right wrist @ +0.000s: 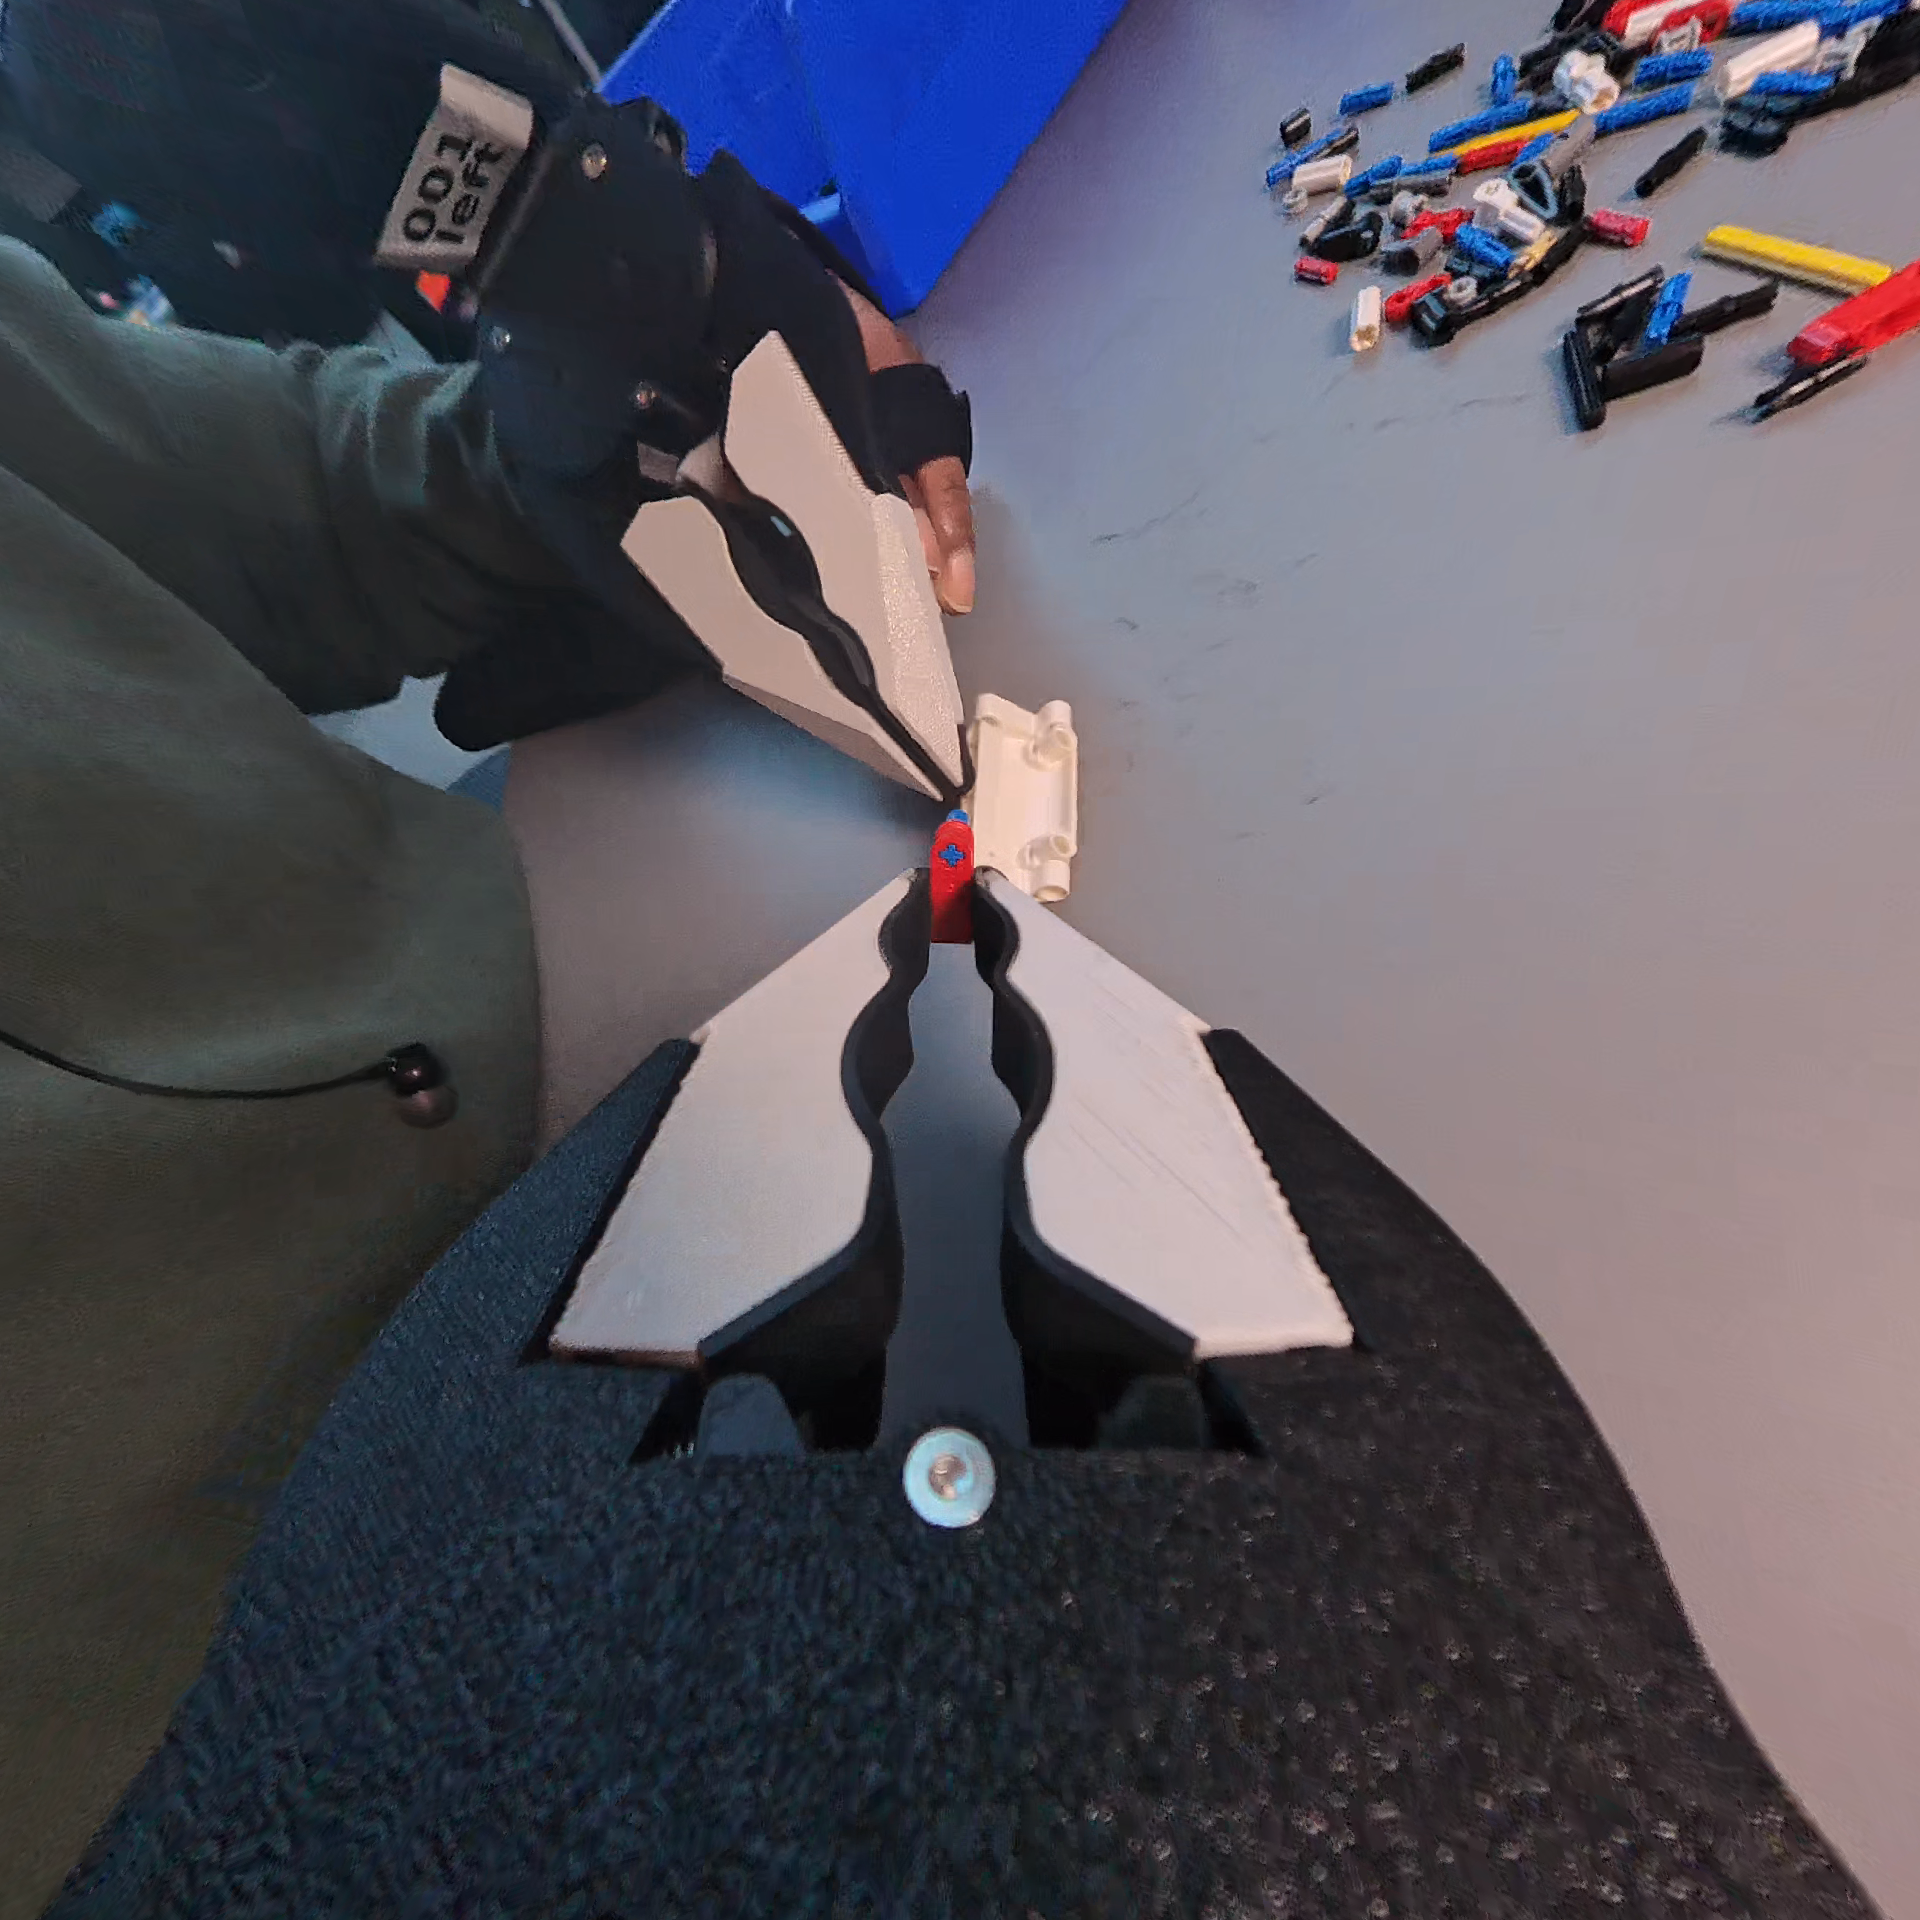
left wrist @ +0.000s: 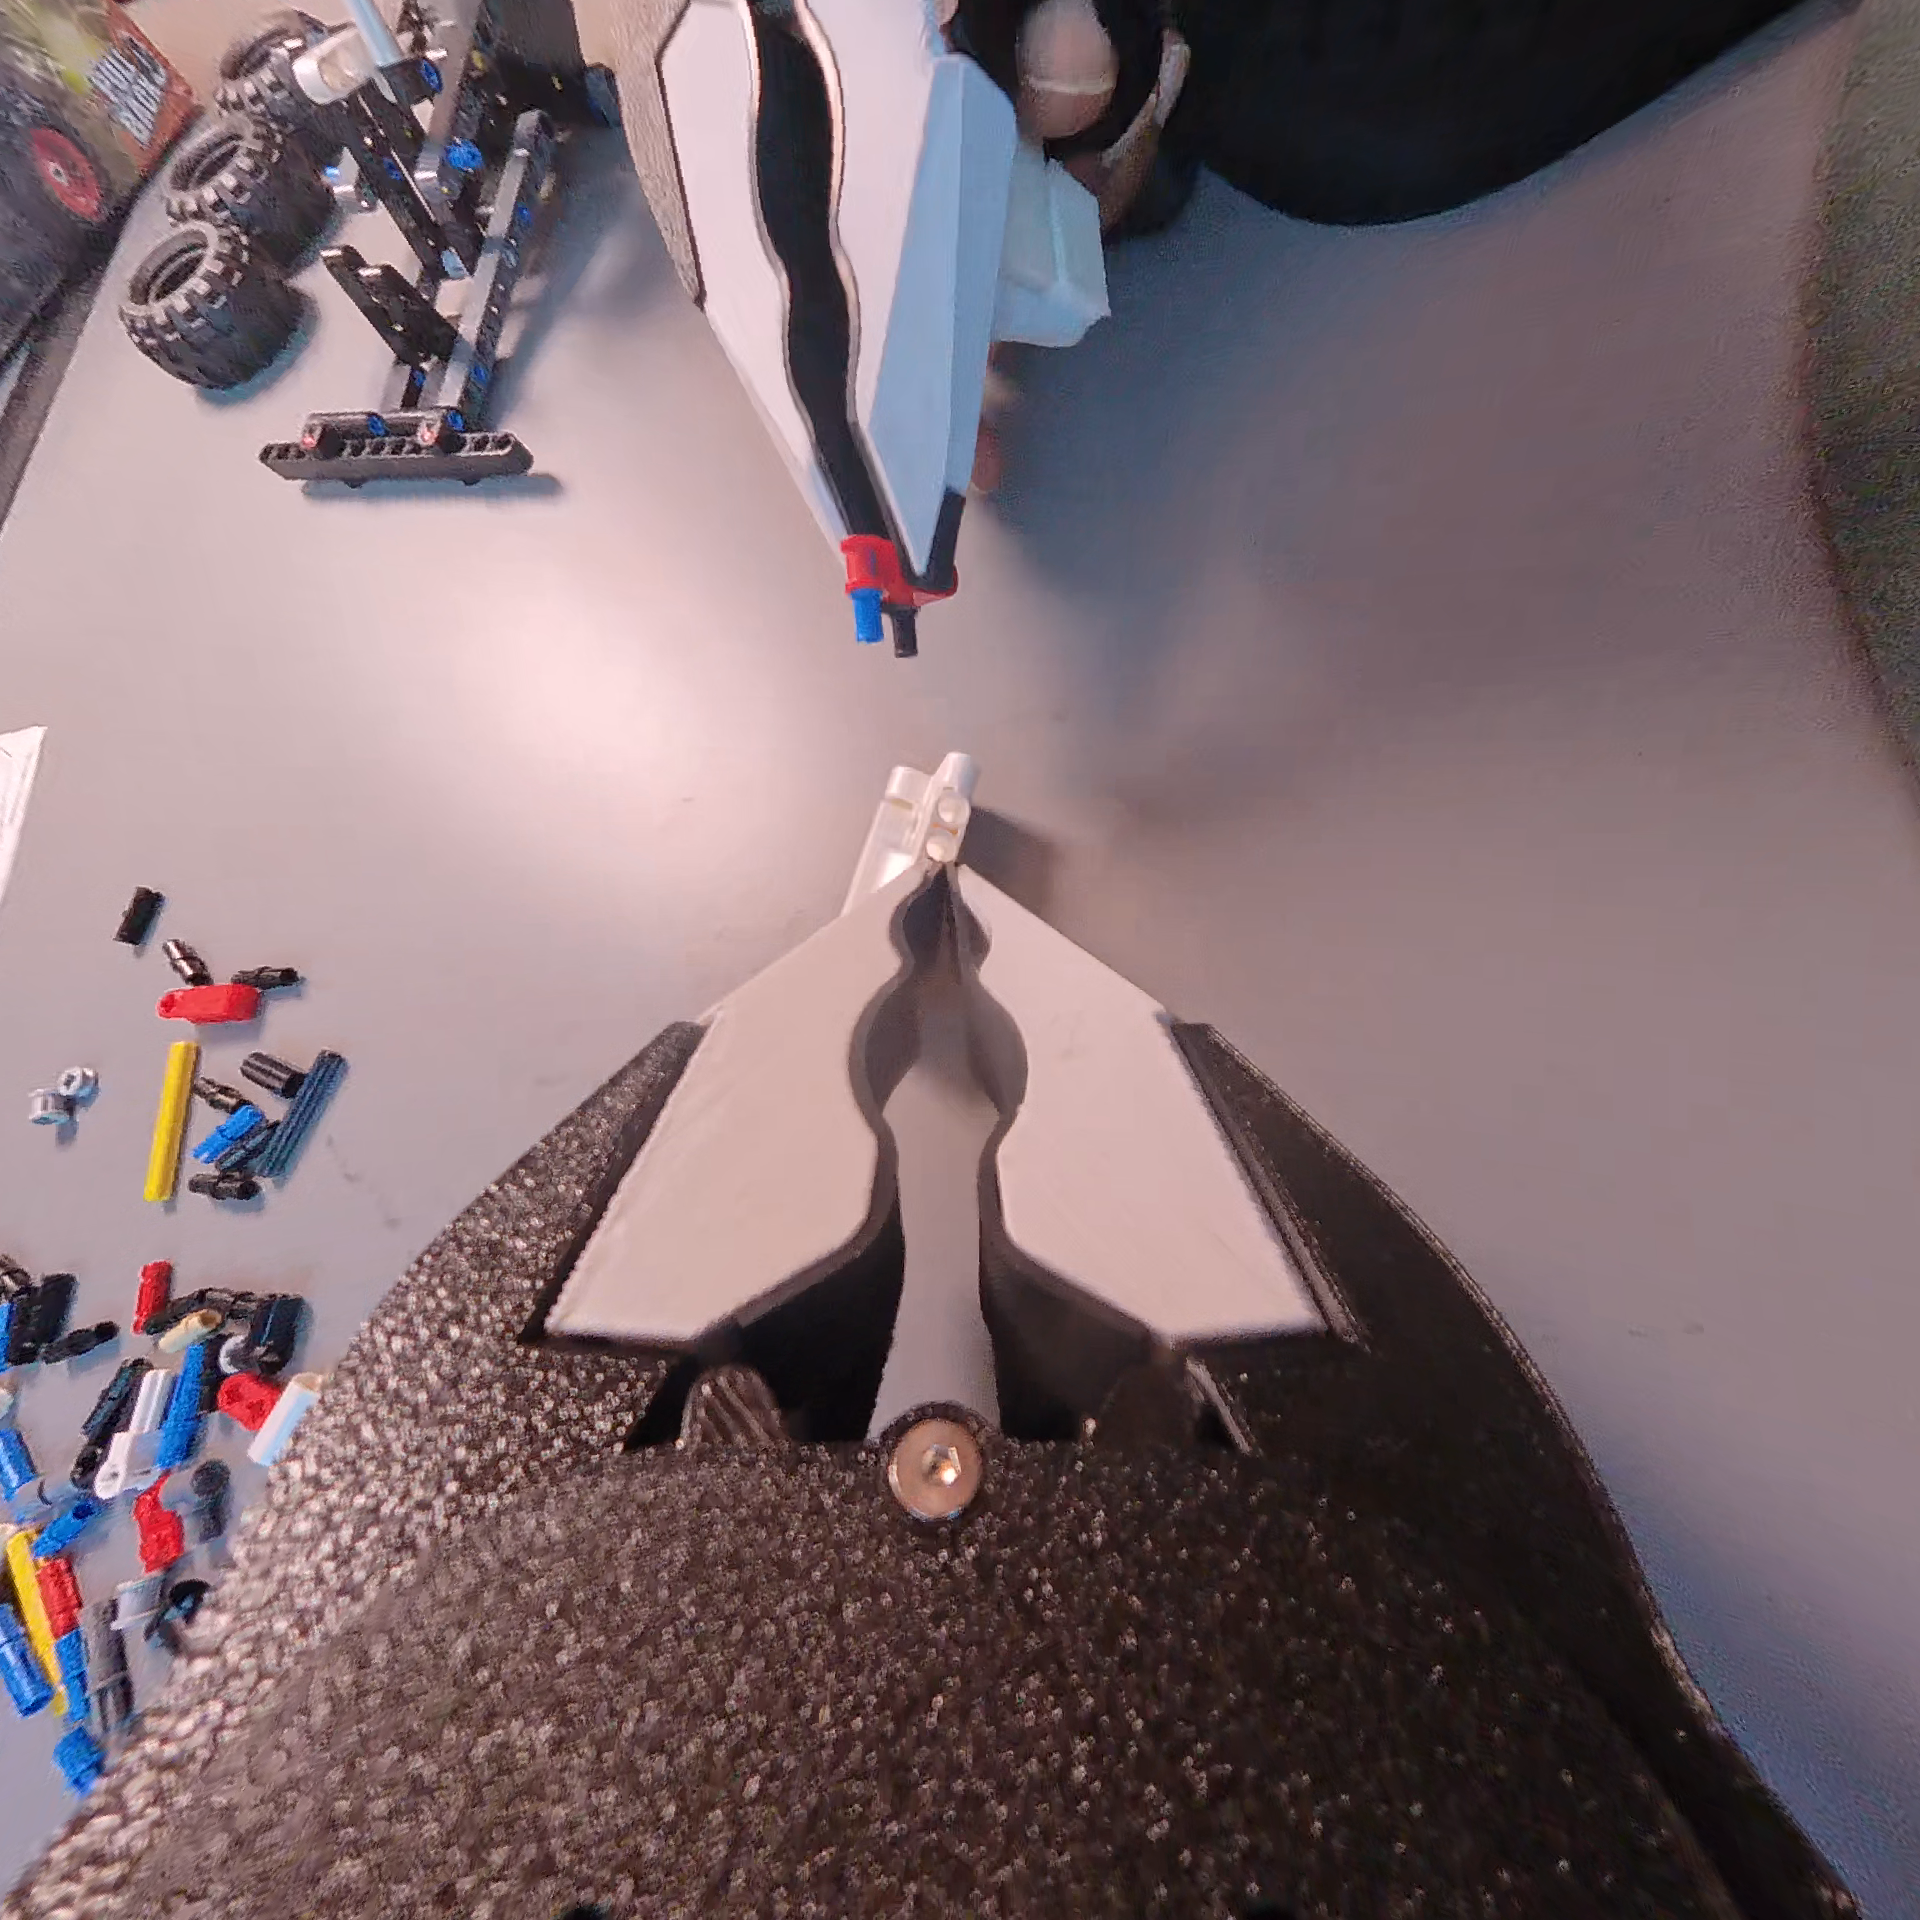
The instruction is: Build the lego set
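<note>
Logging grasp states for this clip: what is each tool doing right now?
Left tool: shut on the white panel piece.
Right tool: shut on the red connector with a blue pin.

Grey tag bore black printed characters, legible; sat on black body of left gripper, upper left of right wrist view. Reddish box, upper left corner of left wrist view, carried small dark panel with pale print, too blurred to read. White paper sheet at left edge showed faint print, unreadable.
</note>
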A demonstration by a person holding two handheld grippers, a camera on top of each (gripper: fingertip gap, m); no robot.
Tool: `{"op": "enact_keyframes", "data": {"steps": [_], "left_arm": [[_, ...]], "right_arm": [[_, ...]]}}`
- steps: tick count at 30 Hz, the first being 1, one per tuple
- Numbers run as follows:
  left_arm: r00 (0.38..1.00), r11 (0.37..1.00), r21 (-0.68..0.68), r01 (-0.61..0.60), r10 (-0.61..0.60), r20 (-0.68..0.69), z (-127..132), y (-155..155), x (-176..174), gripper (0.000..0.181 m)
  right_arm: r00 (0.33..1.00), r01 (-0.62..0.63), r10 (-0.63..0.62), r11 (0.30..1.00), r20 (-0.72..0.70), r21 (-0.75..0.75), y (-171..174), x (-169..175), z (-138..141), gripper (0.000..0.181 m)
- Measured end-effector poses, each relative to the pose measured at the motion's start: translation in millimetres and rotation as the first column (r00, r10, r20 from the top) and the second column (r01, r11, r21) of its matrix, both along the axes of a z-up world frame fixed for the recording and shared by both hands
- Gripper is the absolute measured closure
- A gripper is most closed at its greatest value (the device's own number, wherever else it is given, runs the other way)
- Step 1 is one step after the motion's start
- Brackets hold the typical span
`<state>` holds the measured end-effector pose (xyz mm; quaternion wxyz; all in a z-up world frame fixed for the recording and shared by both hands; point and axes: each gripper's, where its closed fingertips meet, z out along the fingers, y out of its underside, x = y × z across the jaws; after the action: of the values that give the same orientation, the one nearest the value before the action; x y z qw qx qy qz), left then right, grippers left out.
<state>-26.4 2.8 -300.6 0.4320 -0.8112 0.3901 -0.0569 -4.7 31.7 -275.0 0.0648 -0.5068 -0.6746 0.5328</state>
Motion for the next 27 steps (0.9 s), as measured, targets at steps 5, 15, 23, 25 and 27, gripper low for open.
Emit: {"op": "enact_keyframes", "data": {"steps": [5,15,23,25,27], "left_arm": [[1.000,1.000,-0.030,-0.005,0.006,0.029,2,0,-4,0.161],[1.000,0.983,-0.185,-0.002,0.005,0.019,-14,9,-5,0.143],[0.988,0.959,-0.275,0.065,-0.022,0.154,-15,10,-5,0.157],[0.978,0.958,-0.276,0.083,-0.025,0.205,-13,8,-4,0.158],[0.962,0.960,-0.252,0.120,-0.050,0.270,-2,6,1,0.158]], "right_arm": [[0.997,-0.028,0.037,0.989,-0.061,0.148,1,3,-3,0.174],[0.946,-0.066,0.162,0.944,-0.282,0.322,5,12,12,0.174],[0.881,-0.043,0.258,0.878,-0.396,0.477,1,13,15,0.174],[0.868,-0.032,0.269,0.870,-0.418,0.491,1,13,17,0.174],[0.847,-0.023,0.284,0.864,-0.450,0.503,-1,14,20,0.174]]}}
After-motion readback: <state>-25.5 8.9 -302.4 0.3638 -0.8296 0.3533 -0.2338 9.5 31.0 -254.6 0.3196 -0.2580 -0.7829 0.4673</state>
